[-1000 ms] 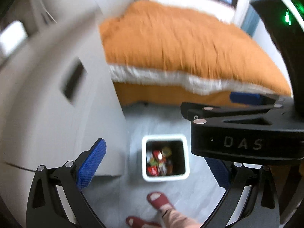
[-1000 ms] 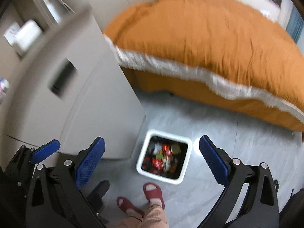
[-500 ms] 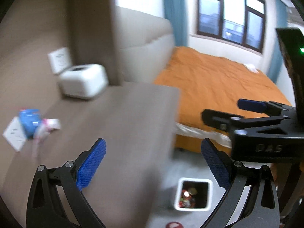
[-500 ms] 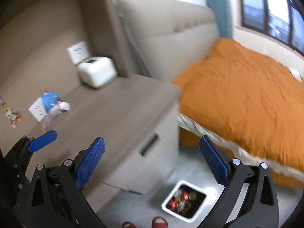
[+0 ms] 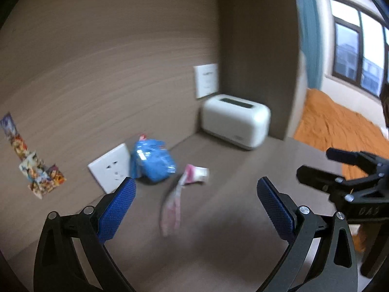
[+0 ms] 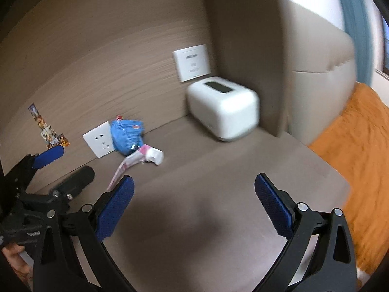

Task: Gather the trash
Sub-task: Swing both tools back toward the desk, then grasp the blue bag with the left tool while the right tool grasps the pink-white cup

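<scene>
The left gripper (image 5: 194, 206) is spread wide and empty above the brown tabletop (image 5: 218, 231). The pink wrapper (image 5: 180, 192) lies in the middle of the left wrist frame, between the blue pads and a little beyond them. The crumpled blue packet (image 5: 152, 161) sits above and to the left of it, against the white socket plate (image 5: 110, 168) on the wall. The right gripper (image 6: 193, 206) is likewise wide apart with nothing held; in its frame both pieces lie at centre left, beyond its left pad. Motion blur smears the wrapper's print and lower end. Its long axis runs from upper right to lower left, the white end toward the white box (image 5: 235, 120).
</scene>
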Tool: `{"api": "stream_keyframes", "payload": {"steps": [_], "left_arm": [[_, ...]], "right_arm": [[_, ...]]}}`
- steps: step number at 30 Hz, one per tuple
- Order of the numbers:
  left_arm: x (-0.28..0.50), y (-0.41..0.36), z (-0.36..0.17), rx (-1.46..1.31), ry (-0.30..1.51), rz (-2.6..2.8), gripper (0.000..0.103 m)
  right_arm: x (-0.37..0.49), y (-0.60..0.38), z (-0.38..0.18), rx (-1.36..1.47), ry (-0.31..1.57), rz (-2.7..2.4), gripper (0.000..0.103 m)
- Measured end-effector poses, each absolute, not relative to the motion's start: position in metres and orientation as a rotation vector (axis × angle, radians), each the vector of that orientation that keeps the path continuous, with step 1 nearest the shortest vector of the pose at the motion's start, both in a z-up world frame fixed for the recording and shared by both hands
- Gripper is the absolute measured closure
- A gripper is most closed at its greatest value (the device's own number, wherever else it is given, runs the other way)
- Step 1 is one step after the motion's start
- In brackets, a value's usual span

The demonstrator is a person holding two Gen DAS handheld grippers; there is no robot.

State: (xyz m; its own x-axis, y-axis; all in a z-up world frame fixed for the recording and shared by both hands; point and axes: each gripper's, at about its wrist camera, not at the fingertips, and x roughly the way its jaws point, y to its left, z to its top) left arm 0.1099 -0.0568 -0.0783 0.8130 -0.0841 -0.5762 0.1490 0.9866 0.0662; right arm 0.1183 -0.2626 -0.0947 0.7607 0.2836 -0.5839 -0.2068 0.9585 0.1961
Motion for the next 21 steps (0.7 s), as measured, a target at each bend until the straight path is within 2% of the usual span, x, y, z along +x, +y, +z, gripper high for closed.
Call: {"api": "stream_keyframes", "payload": {"steps": [8,18,21], "left_arm": [[0.165,-0.012,-0.098,0.109,0.655,0.006,0.005],[0.246,-0.002,-0.126,0.1,0.703,0.016,0.005],[0.26,-0.007,-0.132,0.102,0.695,-0.01,0.004]], "right_arm": [[0.195,-0.211,-0.121,0.015,0.727,0.399,0.004],[0.256,-0.157,-0.165,-0.183,0.82,0.5,0.004],[0.262,-0.142,-0.169,-0.244,0.8,0.529,0.008]]}}
